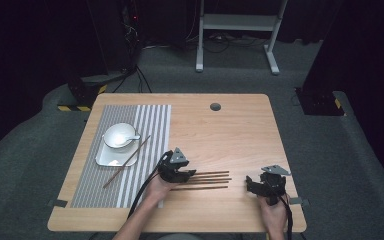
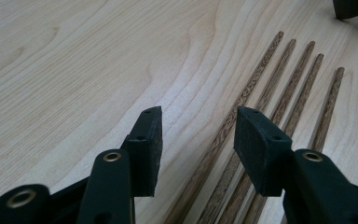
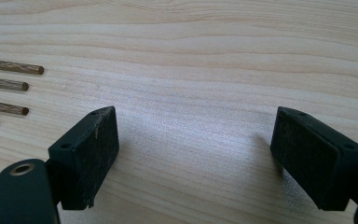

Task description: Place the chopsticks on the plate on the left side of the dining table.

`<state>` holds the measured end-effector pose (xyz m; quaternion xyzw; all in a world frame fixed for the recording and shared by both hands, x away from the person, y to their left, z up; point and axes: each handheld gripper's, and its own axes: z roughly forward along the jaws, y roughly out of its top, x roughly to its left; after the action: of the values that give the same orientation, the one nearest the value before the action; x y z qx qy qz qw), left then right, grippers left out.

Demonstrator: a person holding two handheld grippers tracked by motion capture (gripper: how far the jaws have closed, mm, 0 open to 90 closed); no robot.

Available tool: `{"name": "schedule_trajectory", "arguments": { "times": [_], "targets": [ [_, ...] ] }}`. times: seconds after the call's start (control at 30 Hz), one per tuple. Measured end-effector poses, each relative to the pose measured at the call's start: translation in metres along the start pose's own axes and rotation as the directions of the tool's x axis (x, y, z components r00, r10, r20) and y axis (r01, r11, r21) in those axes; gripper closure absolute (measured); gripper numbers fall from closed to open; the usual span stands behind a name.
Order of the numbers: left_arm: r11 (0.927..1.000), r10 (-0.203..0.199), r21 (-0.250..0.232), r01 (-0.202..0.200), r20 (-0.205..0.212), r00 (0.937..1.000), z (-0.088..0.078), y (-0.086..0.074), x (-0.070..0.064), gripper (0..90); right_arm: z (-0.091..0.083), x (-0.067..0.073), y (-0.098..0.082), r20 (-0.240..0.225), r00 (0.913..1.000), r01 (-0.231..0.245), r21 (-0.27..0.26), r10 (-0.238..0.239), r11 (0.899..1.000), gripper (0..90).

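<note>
Several brown wooden chopsticks (image 1: pixel 211 178) lie side by side on the wooden table, pointing left to right. My left gripper (image 1: pixel 189 174) hangs over their left ends. In the left gripper view it (image 2: pixel 200 140) stands open just above the wood, with the leftmost chopstick (image 2: pixel 242 100) running between the jaws and untouched by the pads. The other sticks (image 2: pixel 303 88) pass under and beside the right pad. My right gripper (image 1: pixel 250 183) is open over bare table to the right of the sticks. In its own view it (image 3: pixel 196 154) holds nothing, and the chopstick tips (image 3: pixel 14 85) show at the left edge.
A grey striped placemat (image 1: pixel 100 187) covers the table's left part. On it stand a white plate (image 1: pixel 105 159) and a white bowl (image 1: pixel 118 135) with a spoon. One more chopstick (image 1: pixel 128 160) lies slanted across plate and mat. A round cable hole (image 1: pixel 215 106) sits near the far edge.
</note>
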<state>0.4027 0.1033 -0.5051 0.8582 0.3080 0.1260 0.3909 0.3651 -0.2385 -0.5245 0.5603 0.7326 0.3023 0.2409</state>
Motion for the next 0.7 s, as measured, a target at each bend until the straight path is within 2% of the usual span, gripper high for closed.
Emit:
{"name": "schedule_trajectory", "arguments": {
  "times": [0.7],
  "targets": [
    [0.9998, -0.011, 0.017, 0.011, 0.008, 0.9999, 0.014, 0.002, 0.0, 51.8, 0.0, 0.0, 0.0, 0.0, 1.0, 0.0, 0.0, 0.0, 1.0, 15.1]
  ]
}}
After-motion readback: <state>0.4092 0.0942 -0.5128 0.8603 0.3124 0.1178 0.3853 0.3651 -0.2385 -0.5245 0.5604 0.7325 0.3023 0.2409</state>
